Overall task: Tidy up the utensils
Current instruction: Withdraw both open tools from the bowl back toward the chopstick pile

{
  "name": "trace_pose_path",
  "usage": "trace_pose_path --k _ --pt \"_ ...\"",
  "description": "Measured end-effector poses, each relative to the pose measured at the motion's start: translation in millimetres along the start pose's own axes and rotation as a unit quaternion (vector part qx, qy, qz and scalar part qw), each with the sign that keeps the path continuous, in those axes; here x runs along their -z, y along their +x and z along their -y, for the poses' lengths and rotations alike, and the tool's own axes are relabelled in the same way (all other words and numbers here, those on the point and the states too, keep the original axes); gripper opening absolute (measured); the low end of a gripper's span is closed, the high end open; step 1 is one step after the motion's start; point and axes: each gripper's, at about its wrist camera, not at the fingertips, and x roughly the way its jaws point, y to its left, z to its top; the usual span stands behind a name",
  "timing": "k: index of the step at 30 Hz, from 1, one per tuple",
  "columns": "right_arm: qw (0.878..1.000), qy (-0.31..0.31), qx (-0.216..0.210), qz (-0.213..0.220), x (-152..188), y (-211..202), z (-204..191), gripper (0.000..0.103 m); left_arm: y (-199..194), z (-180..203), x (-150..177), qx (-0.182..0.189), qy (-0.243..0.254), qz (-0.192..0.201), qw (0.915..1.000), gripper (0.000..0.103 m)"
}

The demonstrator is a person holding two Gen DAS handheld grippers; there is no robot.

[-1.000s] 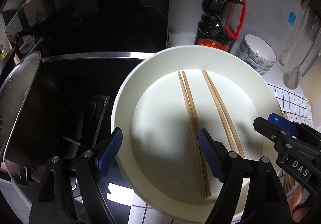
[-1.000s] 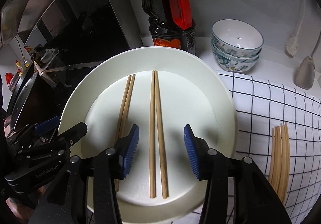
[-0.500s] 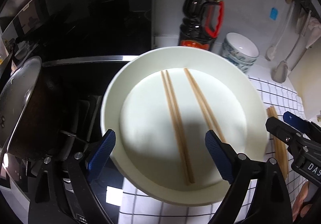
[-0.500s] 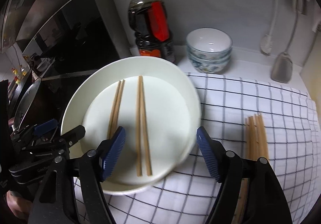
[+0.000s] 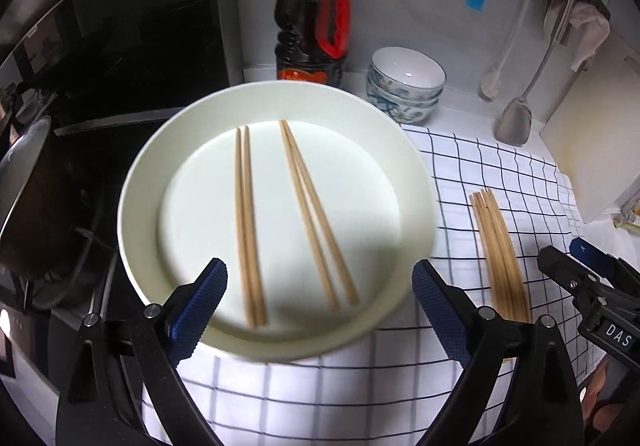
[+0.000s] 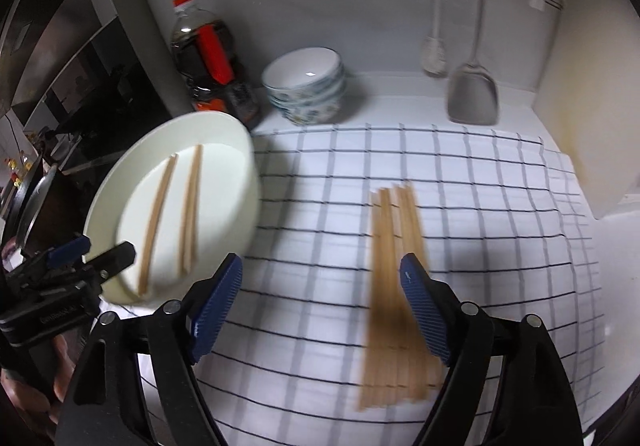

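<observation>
two pairs of chopsticks (image 5: 288, 214) lay side by side in the white plate (image 5: 140, 182), which sat partly on the checked cloth (image 5: 472, 158) and partly over the dark stove edge. a loose bundle of chopsticks (image 6: 396, 286) lay on the cloth, well apart from the plate. we had just been opening both jaws; our left gripper (image 5: 320, 306) hung wide over the plate's near rim and our right gripper (image 6: 320, 306) wide above the bundle, nothing between either. we judged the risk ahead: closing on the bundle could catch several sticks unevenly and scatter them, or pinch the cloth.
</observation>
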Motion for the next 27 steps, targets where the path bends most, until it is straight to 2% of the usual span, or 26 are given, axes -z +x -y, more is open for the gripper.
trace_pose_path --k 9,15,20,27 --pt "1.0 -0.023 -0.014 0.002 12 -8 65 0.079 -10 56 23 -0.033 -0.025 0.003 0.9992 0.096" --pt "0.999 -0.017 -0.028 -0.005 15 2 92 0.079 -10 79 33 -0.059 -0.018 -0.003 0.9981 0.096" --pt "1.0 -0.009 -0.015 -0.005 20 8 107 0.079 -2 89 36 -0.053 -0.004 0.001 0.9986 0.096" --pt "1.0 -0.005 -0.008 -0.027 31 28 121 0.079 22 103 44 -0.041 0.0 -0.009 0.9991 0.096"
